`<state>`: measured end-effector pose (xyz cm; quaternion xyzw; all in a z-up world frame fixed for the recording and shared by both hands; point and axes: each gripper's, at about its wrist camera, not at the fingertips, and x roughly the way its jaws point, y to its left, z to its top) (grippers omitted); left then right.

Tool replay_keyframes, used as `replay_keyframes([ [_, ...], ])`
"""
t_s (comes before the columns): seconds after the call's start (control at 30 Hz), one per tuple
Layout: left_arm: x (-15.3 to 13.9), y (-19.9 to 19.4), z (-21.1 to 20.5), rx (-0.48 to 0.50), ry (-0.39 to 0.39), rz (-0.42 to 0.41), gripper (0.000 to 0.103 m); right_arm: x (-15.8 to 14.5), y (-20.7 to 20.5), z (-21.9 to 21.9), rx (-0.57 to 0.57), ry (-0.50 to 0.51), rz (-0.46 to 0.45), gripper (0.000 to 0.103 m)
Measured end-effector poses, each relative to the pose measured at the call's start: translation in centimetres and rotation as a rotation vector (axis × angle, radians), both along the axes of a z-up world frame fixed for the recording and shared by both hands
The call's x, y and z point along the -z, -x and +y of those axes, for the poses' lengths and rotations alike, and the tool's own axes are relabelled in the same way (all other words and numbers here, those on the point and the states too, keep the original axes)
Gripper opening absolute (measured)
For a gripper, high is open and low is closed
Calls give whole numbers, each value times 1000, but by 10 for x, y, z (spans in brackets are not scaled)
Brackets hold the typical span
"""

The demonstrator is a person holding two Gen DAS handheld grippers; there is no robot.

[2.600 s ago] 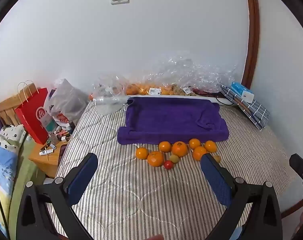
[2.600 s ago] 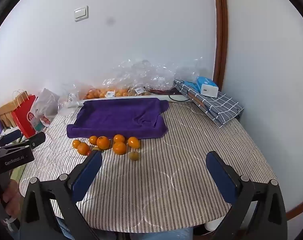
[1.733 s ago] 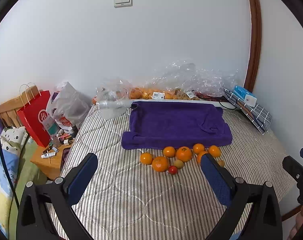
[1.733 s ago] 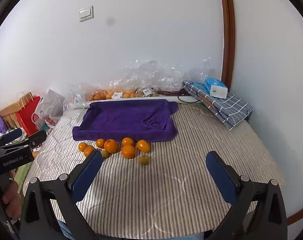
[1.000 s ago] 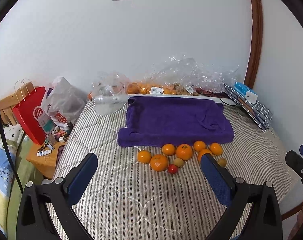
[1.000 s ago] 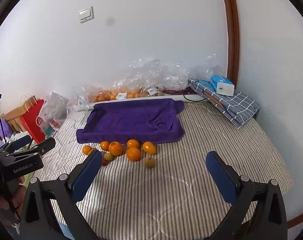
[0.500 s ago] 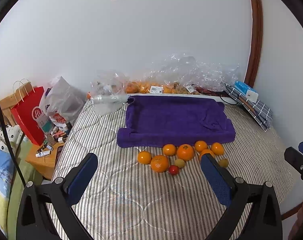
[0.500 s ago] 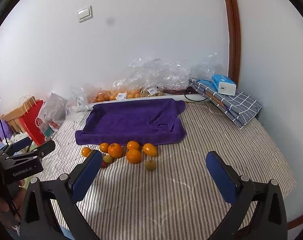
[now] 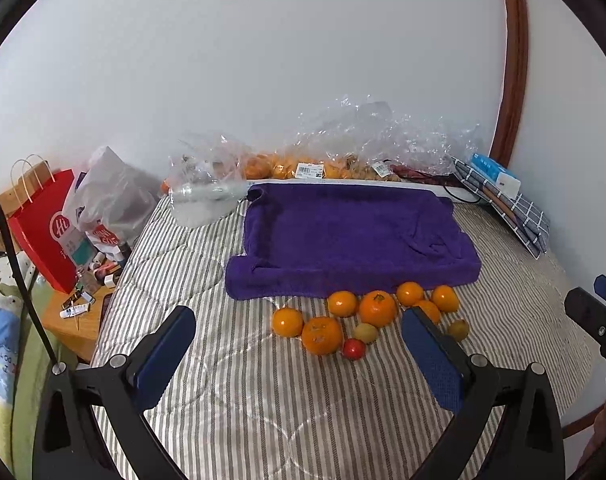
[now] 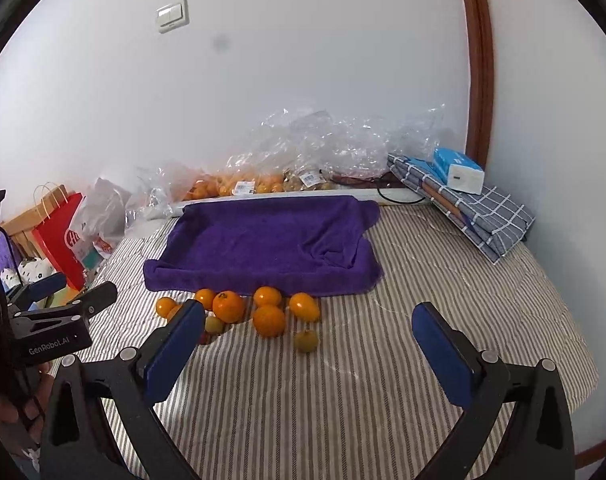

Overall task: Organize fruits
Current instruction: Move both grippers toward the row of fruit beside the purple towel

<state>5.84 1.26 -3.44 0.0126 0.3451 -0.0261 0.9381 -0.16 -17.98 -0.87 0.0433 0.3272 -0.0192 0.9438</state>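
Hovering above the striped bed, both sets of fingers spread wide and holding nothing: left gripper, right gripper. Lying loose in a cluster on the bed, just in front of the purple towel: oranges, a small red fruit, two greenish ones. Likely handling as light, round, firm-skinned, prone to rolling on soft bedding. Probably best pinching across the widest middle, gently, avoiding bruising the softer small ones.
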Motion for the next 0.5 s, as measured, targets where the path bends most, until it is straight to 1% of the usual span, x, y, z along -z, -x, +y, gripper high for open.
replay_keyframes([
  [0.33, 11, -18, 2, 5, -28, -1, 103, 15, -23, 1, 9, -14, 12, 102],
  [0.5, 26, -31, 8, -6, -32, 39, 103, 29, -35, -1, 22, -14, 38, 102],
])
